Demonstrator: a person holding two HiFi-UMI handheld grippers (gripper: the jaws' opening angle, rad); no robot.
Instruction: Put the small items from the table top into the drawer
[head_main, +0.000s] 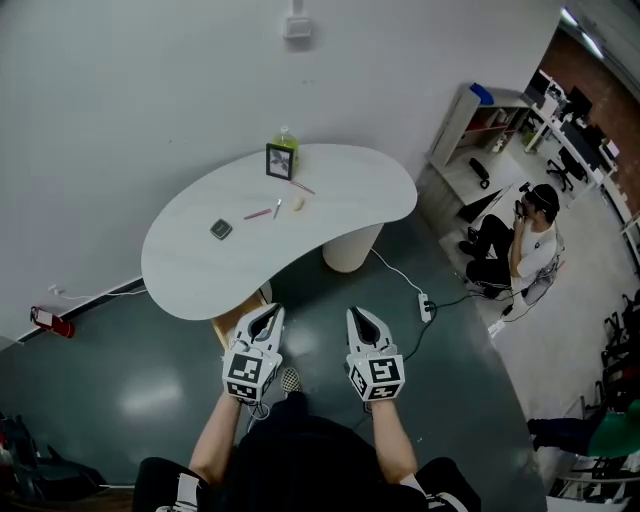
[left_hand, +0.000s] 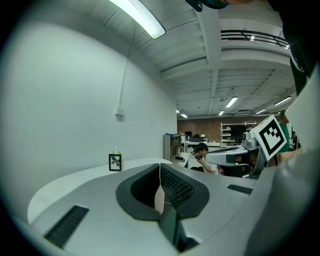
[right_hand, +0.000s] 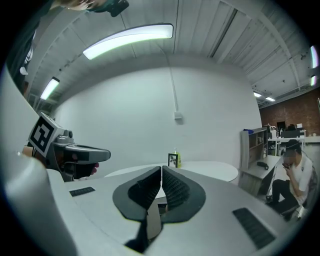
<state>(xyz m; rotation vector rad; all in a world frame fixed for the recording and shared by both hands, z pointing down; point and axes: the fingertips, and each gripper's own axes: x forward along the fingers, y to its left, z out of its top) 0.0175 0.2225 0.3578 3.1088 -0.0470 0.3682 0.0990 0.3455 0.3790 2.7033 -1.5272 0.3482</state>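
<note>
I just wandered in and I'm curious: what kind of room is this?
Likely an open-plan office or lab: a white curved table on a bare floor, a shelving unit, and desks with monitors further back.

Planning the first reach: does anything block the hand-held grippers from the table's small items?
Nothing visible. Left hand-held gripper and right hand-held gripper are short of the table; only bare top lies before the square item and pen. The photo frame stands behind.

White left claw and right claw, black-patterned marker cubes
</note>
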